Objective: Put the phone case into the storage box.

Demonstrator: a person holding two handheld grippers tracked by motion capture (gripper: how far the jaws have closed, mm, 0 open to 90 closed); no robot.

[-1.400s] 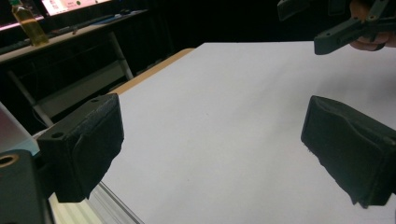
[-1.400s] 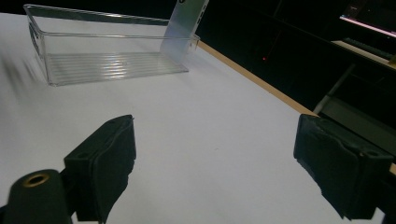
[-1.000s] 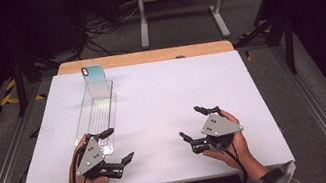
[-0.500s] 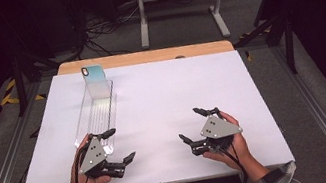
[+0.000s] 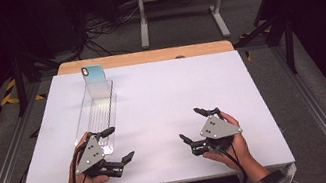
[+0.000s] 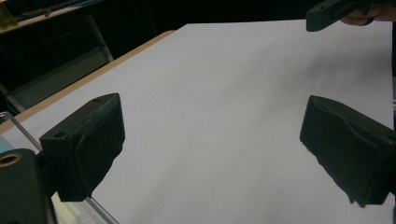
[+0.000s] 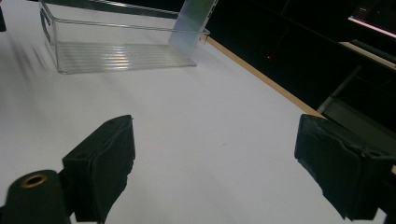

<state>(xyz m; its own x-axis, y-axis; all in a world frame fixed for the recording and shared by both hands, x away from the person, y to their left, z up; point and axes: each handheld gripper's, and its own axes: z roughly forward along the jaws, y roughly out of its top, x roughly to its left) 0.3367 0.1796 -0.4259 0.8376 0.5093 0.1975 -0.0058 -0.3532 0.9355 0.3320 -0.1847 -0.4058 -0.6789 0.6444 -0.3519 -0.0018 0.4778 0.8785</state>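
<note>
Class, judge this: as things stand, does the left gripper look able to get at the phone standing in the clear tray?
Probably yes. The left gripper is open beside the clear tray's near end, and the phone leans at the far end with nothing between.

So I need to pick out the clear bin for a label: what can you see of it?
The clear bin is a long, narrow, see-through tray, plastic by its look, with a ribbed floor and low walls. It lies flat on the white table, left side. A pale teal phone stands tilted at its far end. The left gripper sits by its near end.
</note>
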